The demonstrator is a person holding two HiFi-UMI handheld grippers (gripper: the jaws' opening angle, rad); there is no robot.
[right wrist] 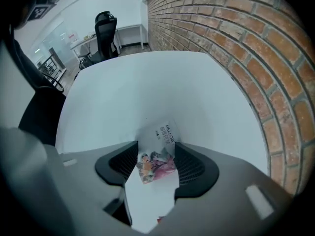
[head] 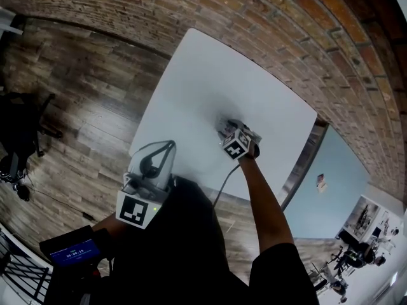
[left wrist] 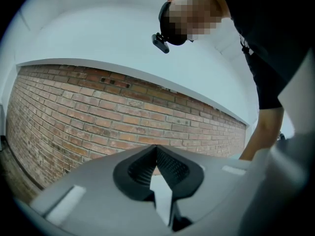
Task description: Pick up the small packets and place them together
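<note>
A small white packet (right wrist: pixel 157 163) with a colourful picture and dark print lies on the white table (head: pixel 210 81), toward its right side. My right gripper (right wrist: pixel 156 146) is down at the table and open, with one finger on each side of the packet. In the head view that gripper (head: pixel 227 127) partly hides the packet. My left gripper (head: pixel 169 145) hovers at the table's near edge, pointing up toward the brick wall. Its jaws (left wrist: pixel 156 149) are shut with nothing between them.
A brick wall (right wrist: pixel 236 38) runs along the table's far side. A black office chair (right wrist: pixel 105 26) and a desk stand beyond the table's end. Wooden floor (head: pixel 76 75) lies to the left. A small red scrap (right wrist: pixel 158 220) shows just behind the right gripper's jaws.
</note>
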